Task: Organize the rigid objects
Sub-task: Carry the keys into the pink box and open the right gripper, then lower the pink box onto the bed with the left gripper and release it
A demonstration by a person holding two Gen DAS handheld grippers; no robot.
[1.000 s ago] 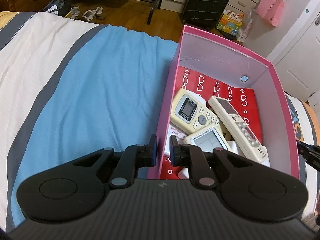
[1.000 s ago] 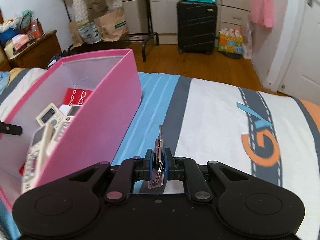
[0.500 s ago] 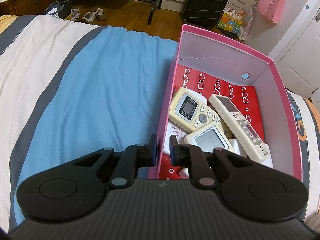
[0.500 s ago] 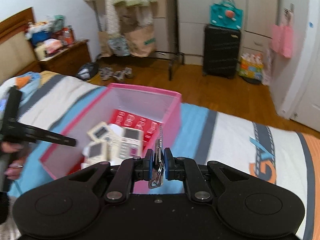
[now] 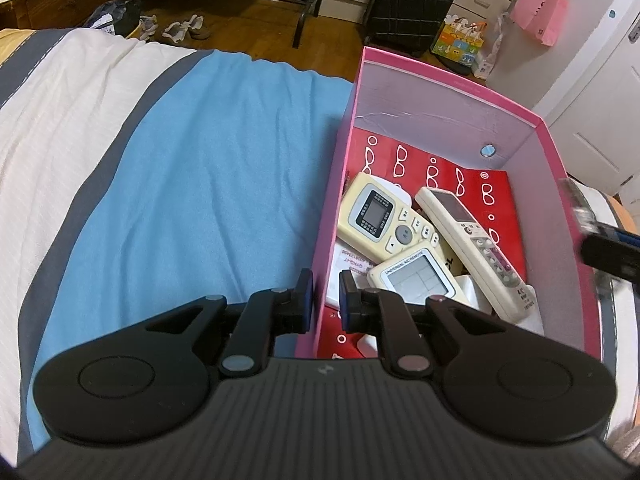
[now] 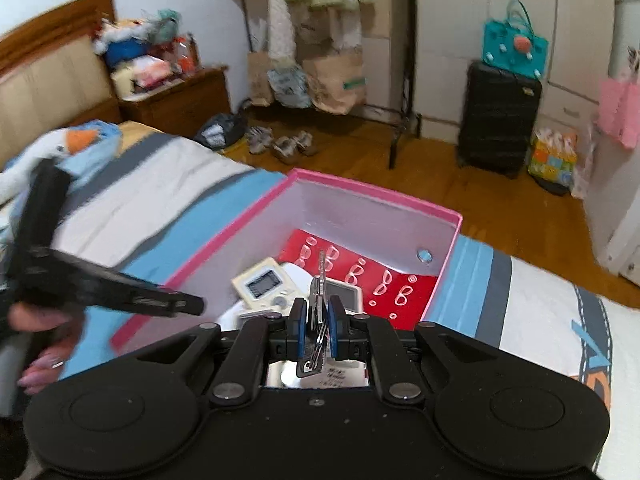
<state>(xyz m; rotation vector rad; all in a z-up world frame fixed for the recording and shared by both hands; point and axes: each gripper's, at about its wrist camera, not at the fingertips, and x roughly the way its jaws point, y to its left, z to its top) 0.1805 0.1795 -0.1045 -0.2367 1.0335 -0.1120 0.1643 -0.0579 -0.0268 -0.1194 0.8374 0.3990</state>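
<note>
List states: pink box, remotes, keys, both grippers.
Pink cardboard box: open-topped, upright on the bed, left wall clamped.
Three cream plastic remotes: lying piled inside the box.
Metal bunch of keys: pinched, hanging over the box.
Left gripper: shut on the box wall, one finger each side.
Right gripper: shut on the keys.

The right gripper [image 5: 608,248] enters the left wrist view as a blurred dark shape, cut off at the edge. Remotes [image 5: 400,240] hide the white items beneath them in the box [image 5: 440,76].
</note>
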